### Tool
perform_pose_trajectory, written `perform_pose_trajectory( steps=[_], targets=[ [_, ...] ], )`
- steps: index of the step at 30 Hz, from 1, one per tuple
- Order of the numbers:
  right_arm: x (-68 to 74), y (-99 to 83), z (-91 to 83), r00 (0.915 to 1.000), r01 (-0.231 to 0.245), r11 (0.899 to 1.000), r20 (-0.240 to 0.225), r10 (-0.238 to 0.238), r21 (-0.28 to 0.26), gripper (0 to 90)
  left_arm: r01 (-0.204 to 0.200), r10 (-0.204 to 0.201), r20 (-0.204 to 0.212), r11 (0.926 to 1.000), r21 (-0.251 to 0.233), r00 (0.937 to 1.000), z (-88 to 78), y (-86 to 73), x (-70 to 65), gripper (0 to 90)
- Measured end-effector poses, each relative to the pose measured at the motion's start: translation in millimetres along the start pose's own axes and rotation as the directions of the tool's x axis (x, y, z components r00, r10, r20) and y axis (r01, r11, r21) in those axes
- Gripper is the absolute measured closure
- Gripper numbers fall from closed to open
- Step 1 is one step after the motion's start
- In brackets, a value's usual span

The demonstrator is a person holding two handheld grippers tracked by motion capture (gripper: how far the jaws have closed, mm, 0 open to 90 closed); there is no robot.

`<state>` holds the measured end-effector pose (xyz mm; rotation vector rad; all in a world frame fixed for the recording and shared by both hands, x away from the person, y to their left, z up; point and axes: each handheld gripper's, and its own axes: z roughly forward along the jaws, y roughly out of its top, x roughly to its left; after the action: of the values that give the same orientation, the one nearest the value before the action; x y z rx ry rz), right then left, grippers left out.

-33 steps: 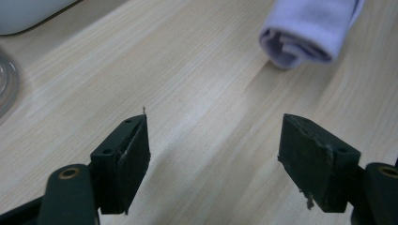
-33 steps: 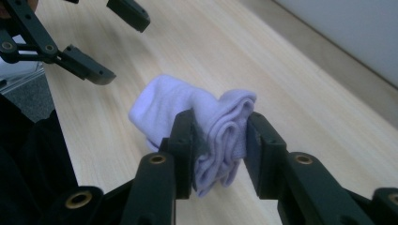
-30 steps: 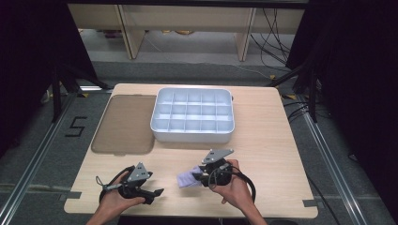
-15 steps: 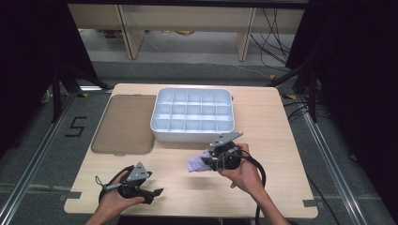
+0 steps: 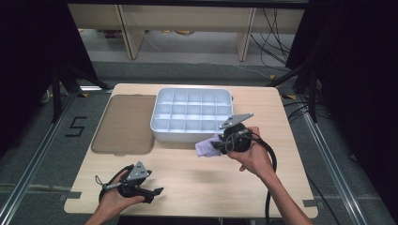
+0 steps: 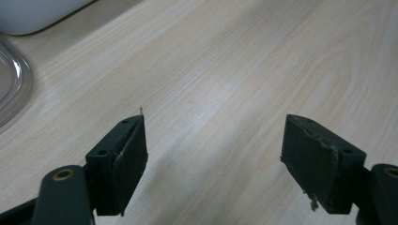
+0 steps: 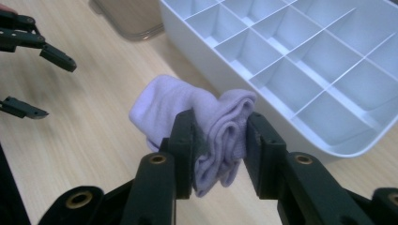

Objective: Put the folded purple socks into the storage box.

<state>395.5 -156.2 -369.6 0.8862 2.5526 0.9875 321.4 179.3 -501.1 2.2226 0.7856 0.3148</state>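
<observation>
A rolled pale purple sock hangs above the wooden table, pinched between the jaws of my right gripper. In the high view the sock and the right gripper sit just in front of the near right corner of the white compartment box. The box's divided cells hold nothing that I can see. My left gripper rests near the table's front left, jaws spread wide over bare wood, nothing between them. That left gripper also appears far off in the right gripper view.
A brownish translucent lid lies flat to the left of the box; its rim curves in at the left gripper view's edge. Bare tabletop spreads between the two hands. Cable trails from the right gripper along the forearm.
My right gripper has carried the sock up and away from the table's front, to the right, toward the box's near right corner. The left gripper has stayed where it was.
</observation>
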Motion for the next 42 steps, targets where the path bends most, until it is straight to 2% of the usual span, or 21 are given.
perform_pose_trajectory(
  steps=[3,6,7,9,10,11,17,18,21,22,24,25,27,29,30,31,35,37,38,39,42],
  targets=[
    [-6.6,5.5,-4.8,0.9999,-0.001,1.0,0.012,0.001,-0.001,67.5,0.037,-0.037,0.011,0.9992,-0.017,0.9993,0.7,-0.8,-3.2,22.4],
    [-11.5,9.1,-7.1,0.9996,-0.001,1.0,0.029,0.001,-0.013,67.5,0.014,-0.014,0.006,0.9998,-0.017,0.9999,-0.5,-0.4,-1.4,22.4],
    [-12.9,10.9,-9.9,0.9995,-0.012,1.0,0.029,0.012,0.001,67.5,0.003,-0.003,-0.003,1.0,-0.007,1.0,-1.1,-0.4,-0.2,22.4],
    [-14.4,12.3,-10.9,0.9992,-0.016,1.0,0.036,0.016,-0.003,67.5,0.005,-0.005,-0.005,1.0,-0.004,1.0,-1.4,-0.5,-0.2,22.4],
    [-17.8,15.3,-11.5,0.9984,-0.012,1.0,0.055,0.013,-0.008,67.6,0.0,0.0,-0.003,1.0,-0.005,1.0,-1.4,-0.4,0.3,22.4],
    [-17.8,16.7,-12.7,0.9976,-0.034,0.999,0.06,0.034,-0.001,67.5,0.001,-0.001,-0.003,1.0,-0.005,1.0,-1.4,-0.4,0.2,22.4],
    [-28.3,23.9,-17.0,0.9962,-0.042,0.999,0.077,0.041,0.014,67.5,0.007,-0.007,-0.006,1.0,-0.004,1.0,-1.2,-0.6,-0.3,22.4],
    [-28.8,24.8,-17.8,0.9952,-0.058,0.998,0.08,0.056,0.021,67.5,0.005,-0.005,-0.007,1.0,-0.006,1.0,-1.1,-0.6,-0.4,22.4],
    [-36.2,27.3,-16.6,0.9953,-0.042,0.999,0.088,0.04,0.021,67.5,-0.001,0.001,-0.006,1.0,-0.005,1.0,-1.2,-0.5,0.1,22.4],
    [-37.7,28.3,-16.2,0.9928,-0.068,0.997,0.101,0.065,0.026,67.5,0.001,-0.001,-0.005,1.0,-0.005,1.0,-1.3,-0.5,0.0,22.4],
    [-41.9,30.4,-15.2,0.9915,-0.075,0.997,0.109,0.072,0.023,67.5,0.0,0.0,-0.005,1.0,-0.004,1.0,-1.5,-0.5,0.4,22.4],
    [-44.2,32.1,-16.1,0.9911,-0.079,0.996,0.11,0.075,0.034,67.5,0.019,-0.019,-0.001,0.9997,-0.012,0.9998,-0.9,-0.8,-0.9,22.4],
    [-49.1,34.5,-15.0,0.9894,-0.069,0.997,0.13,0.064,0.031,67.5,0.013,-0.013,-0.002,0.9999,-0.007,0.9999,-0.7,-1.0,-1.0,22.4],
    [-53.0,37.4,-16.0,0.9884,-0.082,0.996,0.132,0.075,0.046,67.5,-0.001,0.001,-0.008,1.0,-0.002,1.0,-0.7,-0.7,-0.4,22.4],
    [-55.4,38.6,-15.3,0.9877,-0.077,0.996,0.141,0.069,0.055,67.5,0.001,-0.001,0.001,1.0,-0.005,1.0,-0.9,-0.5,-1.1,22.4],
    [-57.8,39.4,-13.9,0.9853,-0.072,0.996,0.159,0.063,0.056,67.5,0.034,-0.034,0.006,0.9993,-0.017,0.9994,0.3,-1.0,-3.1,22.4],
    [-65.3,43.1,-7.3,0.9822,-0.093,0.992,0.171,0.078,0.084,67.5,0.005,-0.005,0.001,1.0,-0.008,1.0,-0.9,-0.8,-1.1,22.4],
    [-68.1,44.4,-2.8,0.9798,-0.1,0.991,0.182,0.083,0.088,67.5,0.014,-0.014,-0.005,0.9999,-0.007,0.9999,-0.4,-1.2,-1.7,22.4],
    [-70.9,45.5,-1.4,0.98,-0.098,0.991,0.183,0.079,0.094,67.5,-0.003,0.003,0.001,1.0,0.001,1.0,-0.8,-0.9,-0.9,22.4],
    [-73.0,46.3,0.6,0.9794,-0.097,0.99,0.187,0.078,0.098,67.5,0.014,-0.014,-0.007,0.9999,0.005,0.9999,-0.1,-1.4,-1.5,22.4],
    [-77.2,48.6,7.9,0.9754,-0.114,0.986,0.202,0.087,0.123,67.5,0.008,-0.008,0.003,1.0,0.002,1.0,-0.5,-1.1,-2.3,22.4]
  ],
)
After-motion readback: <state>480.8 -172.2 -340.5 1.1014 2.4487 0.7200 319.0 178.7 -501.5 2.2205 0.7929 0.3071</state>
